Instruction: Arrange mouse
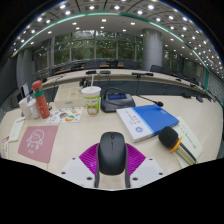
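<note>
Mouse (112,150) between tool (112,172) fingers, contact unclear.

I can read no text, label, brand or number in the gripper view. The white-and-blue book (147,120) near the desk's (70,140) right edge carries marks too small for me to read. The pink mat (38,143) at the desk's left edge bears a white emblem whose wording I cannot make out. The pale green cup (91,99) shows no legible print.
</note>
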`<state>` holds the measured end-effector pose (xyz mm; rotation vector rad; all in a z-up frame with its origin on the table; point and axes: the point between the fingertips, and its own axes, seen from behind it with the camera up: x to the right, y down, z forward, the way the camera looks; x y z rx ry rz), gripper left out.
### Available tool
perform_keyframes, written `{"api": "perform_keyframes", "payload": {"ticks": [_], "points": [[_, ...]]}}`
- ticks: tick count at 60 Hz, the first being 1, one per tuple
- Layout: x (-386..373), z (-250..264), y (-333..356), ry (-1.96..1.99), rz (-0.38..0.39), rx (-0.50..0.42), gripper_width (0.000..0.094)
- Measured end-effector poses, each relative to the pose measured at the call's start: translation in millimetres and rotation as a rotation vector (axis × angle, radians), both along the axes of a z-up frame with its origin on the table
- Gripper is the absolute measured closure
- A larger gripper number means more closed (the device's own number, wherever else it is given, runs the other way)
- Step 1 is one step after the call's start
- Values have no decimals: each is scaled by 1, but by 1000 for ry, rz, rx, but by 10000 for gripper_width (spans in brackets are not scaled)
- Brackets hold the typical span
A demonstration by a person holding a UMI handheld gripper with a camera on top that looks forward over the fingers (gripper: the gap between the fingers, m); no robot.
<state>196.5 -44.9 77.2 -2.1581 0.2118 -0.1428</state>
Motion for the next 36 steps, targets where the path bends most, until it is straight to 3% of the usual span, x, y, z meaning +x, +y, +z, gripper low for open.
{"api": "perform_keyframes", "payload": {"ticks": [8, 14, 24, 36], "points": [[-87, 75, 37, 18, 47, 111, 591], [-172, 87, 67, 49, 113, 138, 593], [-296, 30, 98, 93, 209, 57, 593], [-358, -65, 113, 112, 233, -76, 590]]}}
